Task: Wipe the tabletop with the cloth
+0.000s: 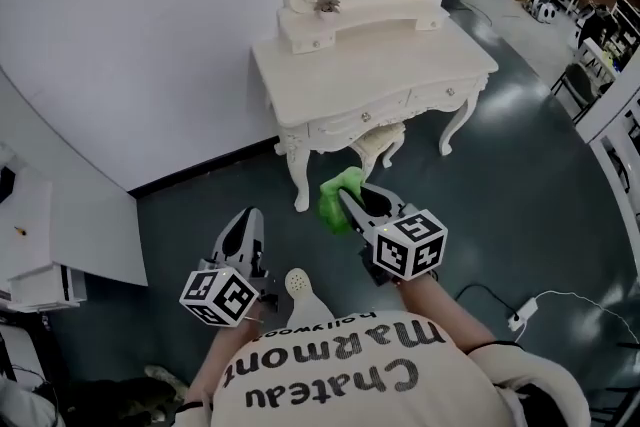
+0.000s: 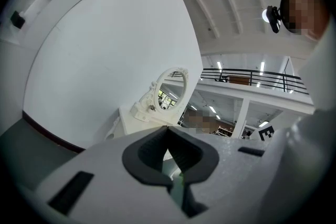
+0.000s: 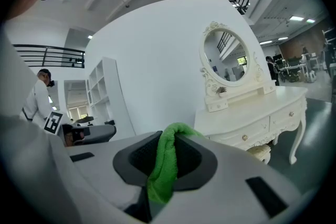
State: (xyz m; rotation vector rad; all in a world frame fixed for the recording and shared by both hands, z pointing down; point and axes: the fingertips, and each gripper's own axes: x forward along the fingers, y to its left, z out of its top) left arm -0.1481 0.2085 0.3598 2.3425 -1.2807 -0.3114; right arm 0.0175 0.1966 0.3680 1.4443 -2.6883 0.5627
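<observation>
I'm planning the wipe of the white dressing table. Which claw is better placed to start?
Right. The right claw is shut on the green cloth and sits nearer the dressing table; the left claw is shut, empty, and farther back.

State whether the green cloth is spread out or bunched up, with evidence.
Bunched up: the green cloth hangs as a crumpled fold pinched between the right gripper's jaws.
</observation>
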